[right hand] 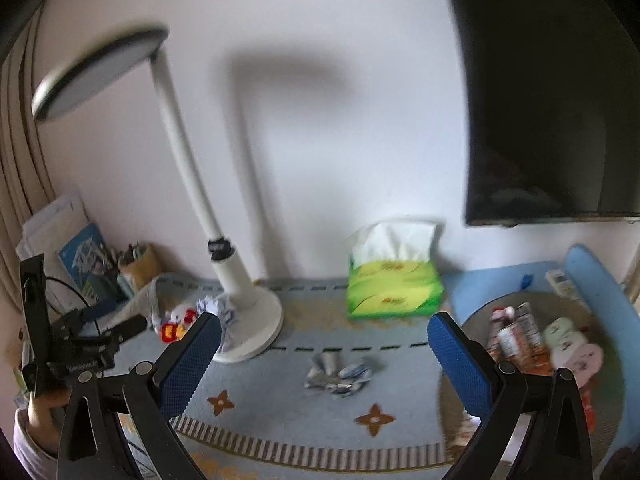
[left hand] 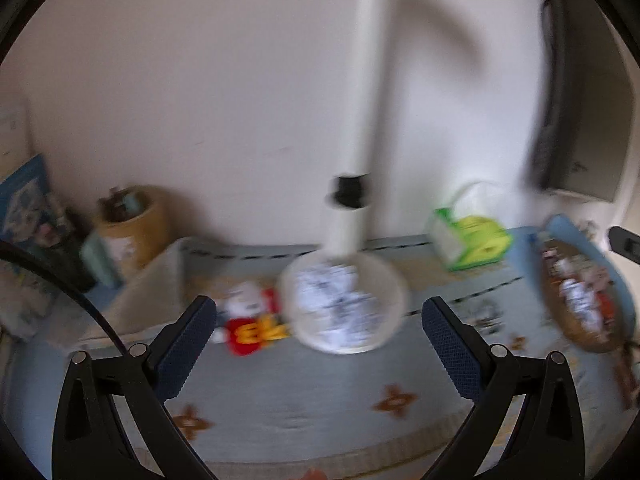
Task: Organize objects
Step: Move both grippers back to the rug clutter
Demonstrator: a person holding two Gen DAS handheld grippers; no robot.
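My left gripper [left hand: 320,332] is open and empty, just short of the white lamp base [left hand: 344,304], where a crumpled white-and-blue wrapper [left hand: 336,304] lies. A small red, white and yellow plush toy [left hand: 252,320] lies left of the base. My right gripper [right hand: 324,344] is open and empty above a crumpled silver-blue wrapper [right hand: 340,372] on the blue cloth. The lamp base [right hand: 256,320], a second crumpled wrapper [right hand: 220,308] on it and the toy [right hand: 178,322] show at the left in the right wrist view. The left gripper [right hand: 120,330] appears there too.
A green tissue box [right hand: 394,288] stands at the back by the wall. A round basket [right hand: 536,344] of packets sits at the right. A tan pen pot [left hand: 134,224], books [left hand: 28,200] and a grey folded cloth [left hand: 152,284] are at the left. A dark screen [right hand: 552,92] hangs upper right.
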